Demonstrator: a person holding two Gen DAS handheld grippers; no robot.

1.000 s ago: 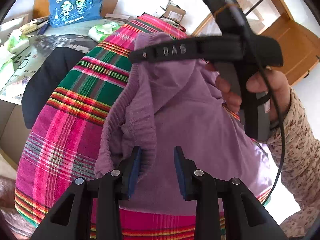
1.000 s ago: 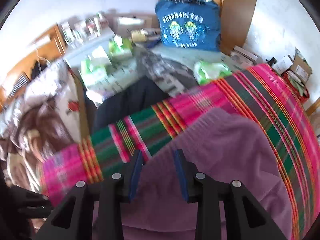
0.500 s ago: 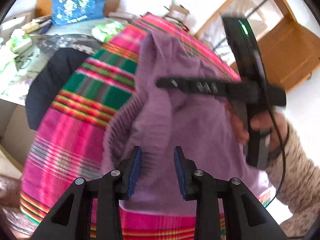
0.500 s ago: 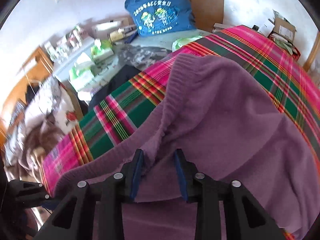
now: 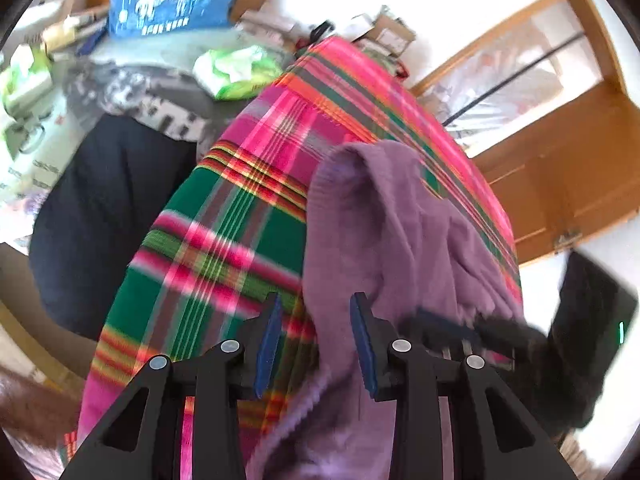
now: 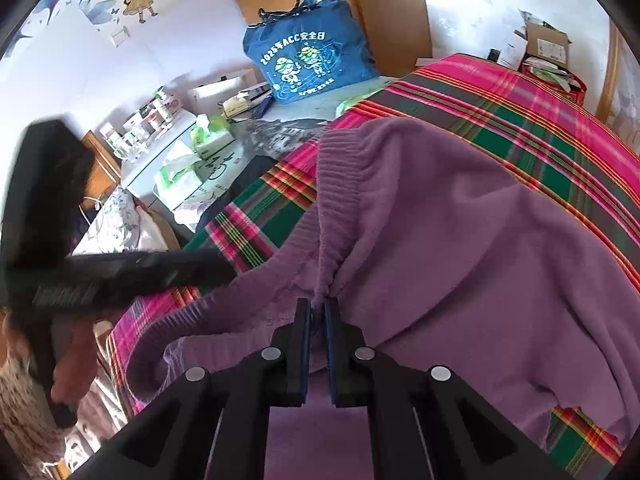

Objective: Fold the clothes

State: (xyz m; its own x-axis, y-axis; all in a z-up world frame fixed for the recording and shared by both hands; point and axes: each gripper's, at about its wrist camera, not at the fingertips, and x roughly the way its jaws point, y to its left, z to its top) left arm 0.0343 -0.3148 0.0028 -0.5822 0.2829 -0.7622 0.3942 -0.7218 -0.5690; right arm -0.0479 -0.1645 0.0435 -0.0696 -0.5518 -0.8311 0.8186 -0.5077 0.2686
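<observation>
Right tongs pinched on the purple sweater, left tongs apart over its edge.

The right gripper (image 6: 317, 310) has just been closing, and its pads now clamp a gathered fold of the purple sweater (image 6: 460, 248) just below the ribbed hem (the knit bunches into the narrow slit between them). The left gripper (image 5: 316, 322) has its jaws apart, just opened a little further, with the sweater's left edge lying between the pads and neither pad visibly pressing on it. The sweater lies rumpled on the plaid blanket (image 6: 532, 120), pink, green and orange, which covers the bed. Beyond the blanket's far edge lie a dark garment (image 5: 108, 208), green tissue packs (image 6: 208, 136) on a cluttered table, and a blue tote bag (image 6: 308, 64) against a wooden wardrobe (image 6: 384, 4).
</observation>
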